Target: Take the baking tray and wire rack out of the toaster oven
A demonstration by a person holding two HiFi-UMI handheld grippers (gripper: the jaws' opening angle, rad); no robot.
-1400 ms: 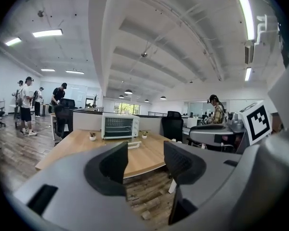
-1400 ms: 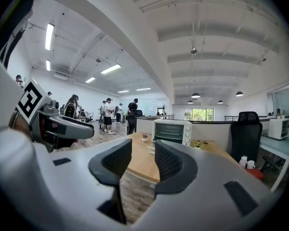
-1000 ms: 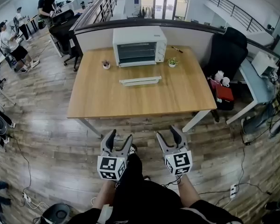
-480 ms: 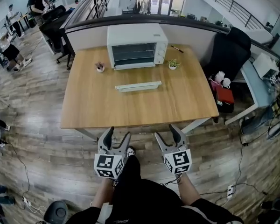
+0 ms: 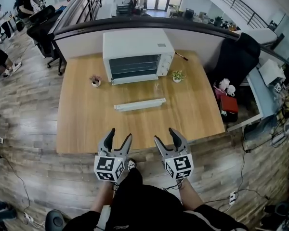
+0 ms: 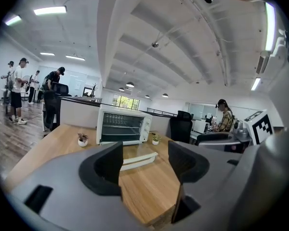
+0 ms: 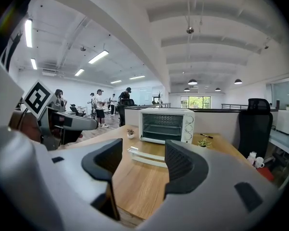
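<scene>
The left gripper (image 5: 120, 134) hangs over the near edge of the table (image 5: 86, 124), its fingers well apart with nothing between them. At the table's far side stands the toaster oven (image 5: 135, 56), door folded down and shelves faintly visible inside. The right gripper (image 5: 165, 136) has just been opening and is wide and empty.

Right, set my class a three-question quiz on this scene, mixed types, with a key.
1. True or false: the left gripper and right gripper each hold something.
2. How many potted plants stand on the wooden table? A one, B two, C three.
3. Fill in: the toaster oven stands at the table's ____ edge.
Key: 1 false, both open and empty, the right's jaws just opened further; 2 B; 3 far.
</scene>
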